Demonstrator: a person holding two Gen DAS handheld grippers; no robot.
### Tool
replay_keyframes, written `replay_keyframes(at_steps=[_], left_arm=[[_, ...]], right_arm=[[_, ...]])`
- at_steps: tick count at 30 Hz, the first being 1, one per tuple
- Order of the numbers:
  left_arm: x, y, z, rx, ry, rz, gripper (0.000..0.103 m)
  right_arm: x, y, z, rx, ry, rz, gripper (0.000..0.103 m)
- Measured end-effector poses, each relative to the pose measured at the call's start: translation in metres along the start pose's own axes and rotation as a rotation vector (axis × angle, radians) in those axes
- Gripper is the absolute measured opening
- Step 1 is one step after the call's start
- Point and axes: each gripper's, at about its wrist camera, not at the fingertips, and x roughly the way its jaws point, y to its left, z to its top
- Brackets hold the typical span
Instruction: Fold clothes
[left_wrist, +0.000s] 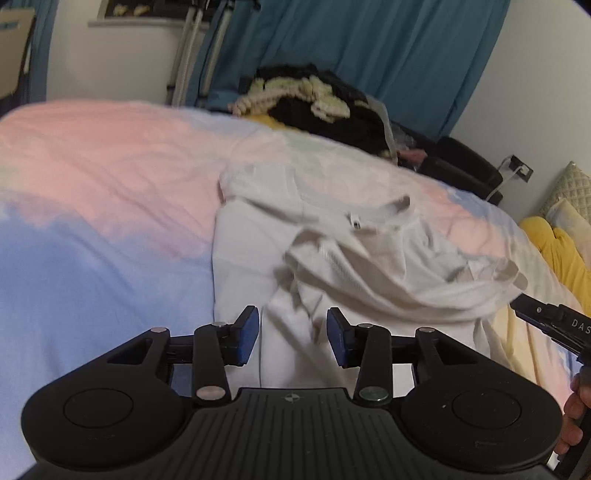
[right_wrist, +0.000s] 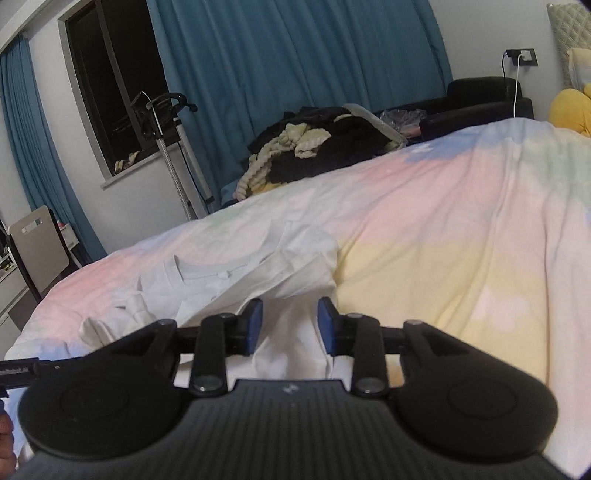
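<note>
One dark clothes heap (left_wrist: 325, 107) lies beyond the white shirt (left_wrist: 332, 236).

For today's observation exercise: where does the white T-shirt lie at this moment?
The white T-shirt lies crumpled on the pastel bedspread, mid-frame in both wrist views, directly ahead of the grippers, nearer than the dark clothes pile.

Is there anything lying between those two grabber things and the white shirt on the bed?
Nothing visible. The white shirt lies directly beyond the left hand-held gripper and the right hand-held gripper, both open, on the pastel bedspread.
</note>
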Motion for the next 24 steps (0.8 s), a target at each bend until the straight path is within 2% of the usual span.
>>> replay_keyframes(at_steps=[3, 5, 7, 8, 9, 14, 18, 21, 24], left_arm=[[0.004, 0.0, -0.007, 0.0, 0.036, -0.027, 0.045], [0.004, -0.004, -0.009, 0.014, 0.039, -0.029, 0.041], [0.004, -0.008, -0.011, 0.028, 0.04, -0.029, 0.019], [0.003, -0.009, -0.012, 0.039, 0.033, -0.017, 0.014], [0.002, -0.011, -0.012, 0.046, 0.025, -0.004, 0.004], [-0.025, 0.0, -0.006, -0.029, -0.046, 0.052, 0.002], [-0.019, 0.004, -0.008, -0.017, -0.021, 0.107, 0.002], [-0.009, 0.006, -0.011, -0.014, -0.001, 0.111, 0.003], [-0.013, 0.002, -0.009, 0.004, -0.018, 0.117, 0.006]], right_arm=[[-0.005, 0.002, -0.008, -0.003, 0.05, -0.016, 0.044], [-0.004, 0.002, -0.016, -0.011, 0.093, -0.021, 0.044], [0.0, 0.002, -0.022, -0.01, 0.128, -0.02, 0.044], [0.002, 0.002, -0.025, -0.008, 0.145, -0.019, 0.044], [0.004, 0.002, -0.027, -0.005, 0.15, -0.016, 0.044], [0.005, 0.003, -0.028, -0.022, 0.134, -0.024, 0.044], [0.01, 0.001, -0.029, -0.012, 0.137, -0.028, 0.044], [0.016, 0.0, -0.03, -0.024, 0.142, -0.036, 0.044], [0.016, 0.002, -0.028, -0.043, 0.127, -0.033, 0.044]])
